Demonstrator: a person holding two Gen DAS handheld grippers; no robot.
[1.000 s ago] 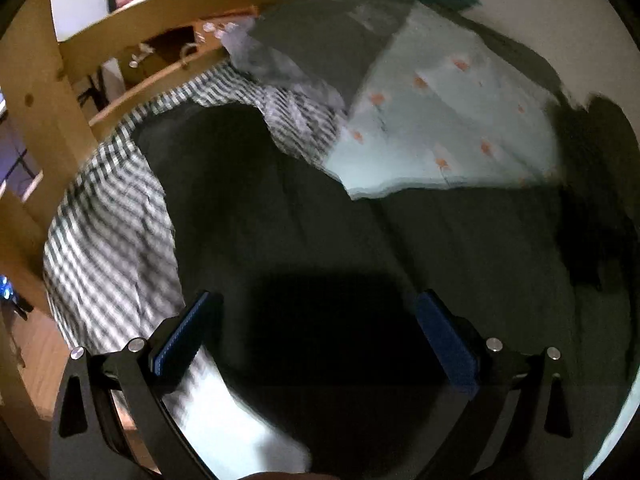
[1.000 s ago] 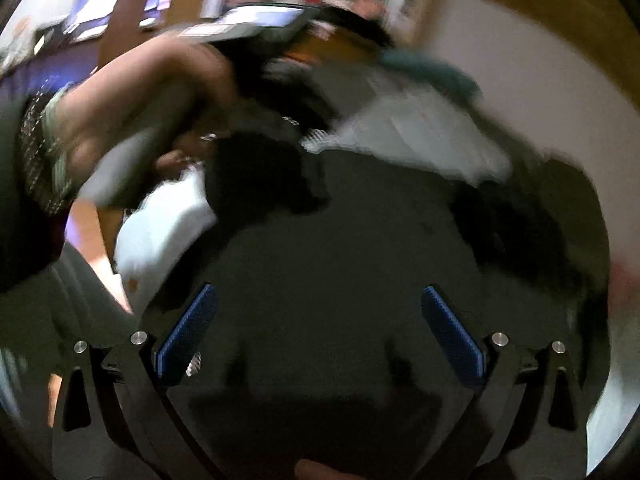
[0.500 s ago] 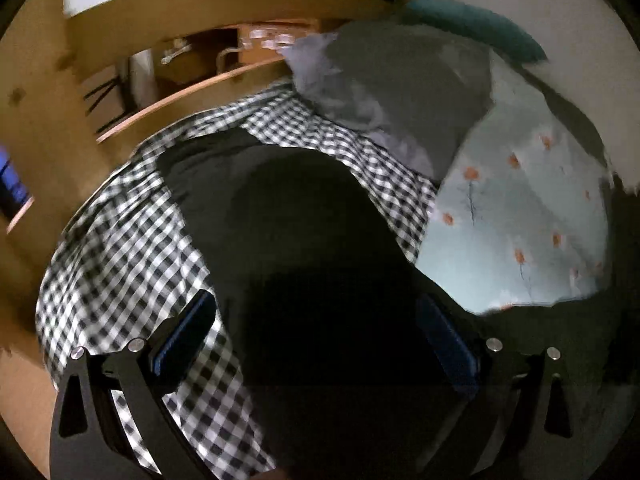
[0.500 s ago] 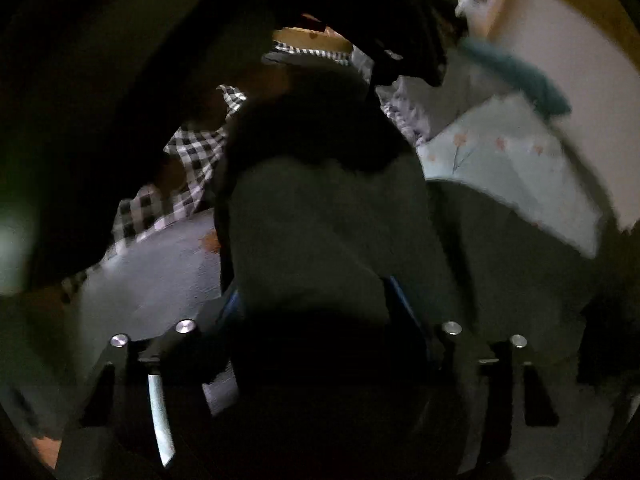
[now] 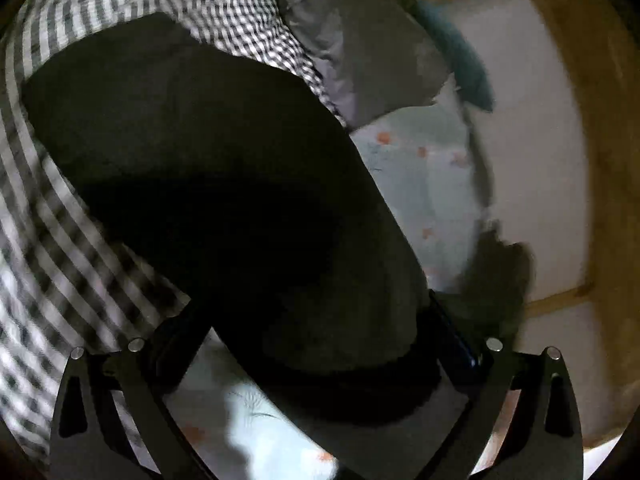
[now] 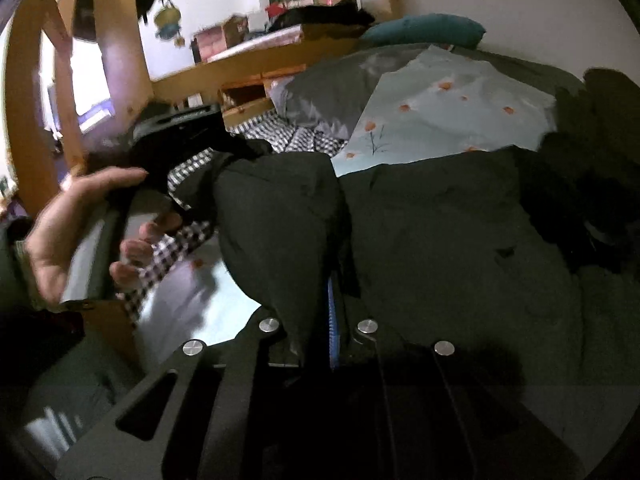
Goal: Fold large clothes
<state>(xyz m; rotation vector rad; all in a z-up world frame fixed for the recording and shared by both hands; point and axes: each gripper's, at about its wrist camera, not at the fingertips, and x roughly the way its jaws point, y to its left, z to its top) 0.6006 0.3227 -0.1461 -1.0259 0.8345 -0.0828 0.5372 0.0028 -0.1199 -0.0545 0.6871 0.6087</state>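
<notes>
While the right gripper (image 6: 320, 280) is clenched on a fold of the dark green fabric garment (image 6: 420, 216), the left gripper (image 5: 312, 320), fingers spread, straddles the garment at 6 o'clock on the checked bedsheet (image 5: 240, 8).

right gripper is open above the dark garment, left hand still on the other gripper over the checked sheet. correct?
Not quite. The right gripper is shut on the dark garment, its jaws pinching a fold, as the right wrist view shows. The rest holds: the left hand grips the other tool over the checked sheet.
</notes>
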